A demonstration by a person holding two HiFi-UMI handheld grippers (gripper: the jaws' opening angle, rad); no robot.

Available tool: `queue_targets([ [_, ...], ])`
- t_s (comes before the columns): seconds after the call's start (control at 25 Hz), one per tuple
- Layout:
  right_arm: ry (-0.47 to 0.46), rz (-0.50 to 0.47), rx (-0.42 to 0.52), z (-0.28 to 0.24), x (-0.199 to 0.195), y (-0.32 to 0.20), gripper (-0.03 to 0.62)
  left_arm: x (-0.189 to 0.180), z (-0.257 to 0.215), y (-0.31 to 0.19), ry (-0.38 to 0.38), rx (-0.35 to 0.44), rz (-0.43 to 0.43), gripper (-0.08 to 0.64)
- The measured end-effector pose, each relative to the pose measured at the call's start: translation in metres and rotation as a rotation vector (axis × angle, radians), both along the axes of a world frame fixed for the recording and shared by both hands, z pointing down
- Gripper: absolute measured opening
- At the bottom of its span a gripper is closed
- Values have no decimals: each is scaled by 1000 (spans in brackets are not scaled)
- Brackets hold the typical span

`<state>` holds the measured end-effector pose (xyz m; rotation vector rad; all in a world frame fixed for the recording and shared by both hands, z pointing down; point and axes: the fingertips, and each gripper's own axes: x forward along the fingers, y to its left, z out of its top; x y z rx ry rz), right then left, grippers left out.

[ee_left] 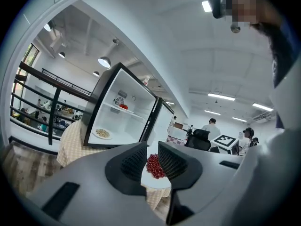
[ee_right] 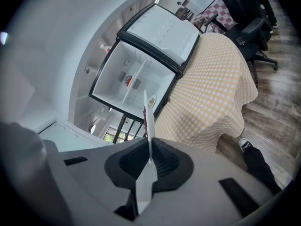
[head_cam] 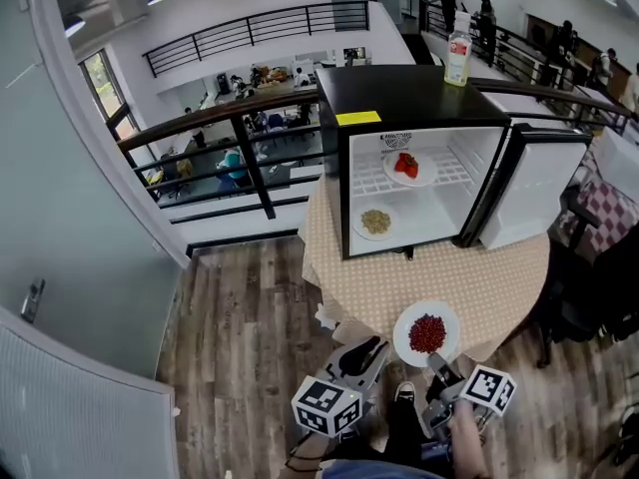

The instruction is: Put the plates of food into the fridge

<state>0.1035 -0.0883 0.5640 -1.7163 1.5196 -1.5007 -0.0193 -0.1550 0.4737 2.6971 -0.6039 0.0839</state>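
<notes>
A black mini fridge (head_cam: 409, 158) stands open on a table with a checked cloth (head_cam: 489, 277). A plate of red food (head_cam: 409, 166) is on its upper shelf. A plate of beige food (head_cam: 375, 222) lies on its floor. My right gripper (head_cam: 437, 363) is shut on the near rim of a white plate of red berries (head_cam: 427, 334), held over the table's near edge. In the right gripper view the plate (ee_right: 149, 126) shows edge-on between the right gripper's (ee_right: 149, 161) pads. My left gripper (head_cam: 369, 347) hangs beside that plate, jaws slightly apart and empty. The berries (ee_left: 154, 166) show through the left gripper's (ee_left: 152, 158) gap.
The fridge door (head_cam: 539, 193) swings open to the right. A bottle (head_cam: 458, 58) stands on the fridge top. A dark railing (head_cam: 250, 133) runs behind the table. A black office chair (head_cam: 594, 307) sits at the right. Wooden floor (head_cam: 250, 347) lies to the left.
</notes>
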Motion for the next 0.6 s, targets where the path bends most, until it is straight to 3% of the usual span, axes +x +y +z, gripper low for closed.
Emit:
queue_targets([
  [0.32,-18,-87,-15,6,48,-82,25,28,0,-74,-28,13,-132,84],
  [0.6,-14,-153,-9,-1,100,-149,25,78,-13,-121,-17,24,-219,84],
])
